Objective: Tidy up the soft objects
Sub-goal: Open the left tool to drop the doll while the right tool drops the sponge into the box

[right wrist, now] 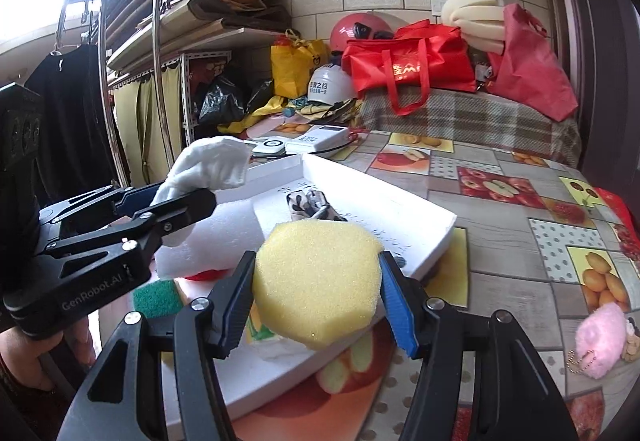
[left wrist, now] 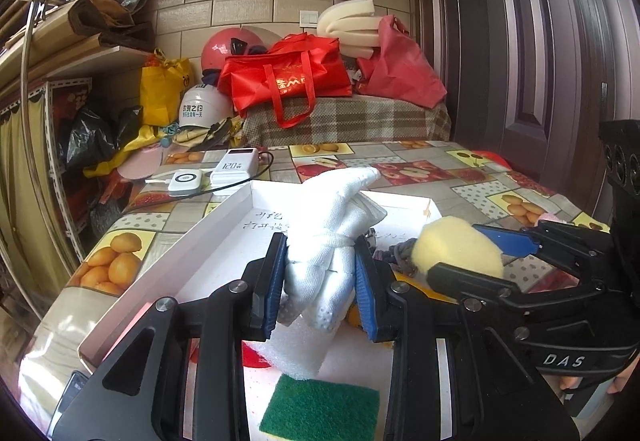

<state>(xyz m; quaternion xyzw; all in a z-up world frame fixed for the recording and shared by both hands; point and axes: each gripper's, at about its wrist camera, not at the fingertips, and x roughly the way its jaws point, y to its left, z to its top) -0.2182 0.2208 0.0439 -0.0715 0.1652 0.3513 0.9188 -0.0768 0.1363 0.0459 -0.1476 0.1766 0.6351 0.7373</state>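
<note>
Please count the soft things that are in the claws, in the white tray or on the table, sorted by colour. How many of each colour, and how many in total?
White: 2, the sock bundle and the foam sheet
Yellow: 1, the sponge
Green: 1, the scouring pad
Pink: 1, the plush keychain
Black-and-white: 1, the patterned cloth
Total: 6

A patterned cloth (right wrist: 314,203) lies in the box (right wrist: 400,209), with a scouring pad (left wrist: 320,407) before it.

Bright daylight from upper left, blown-out glare there; strong fisheye bending, dark corners; focus sharp.
</note>
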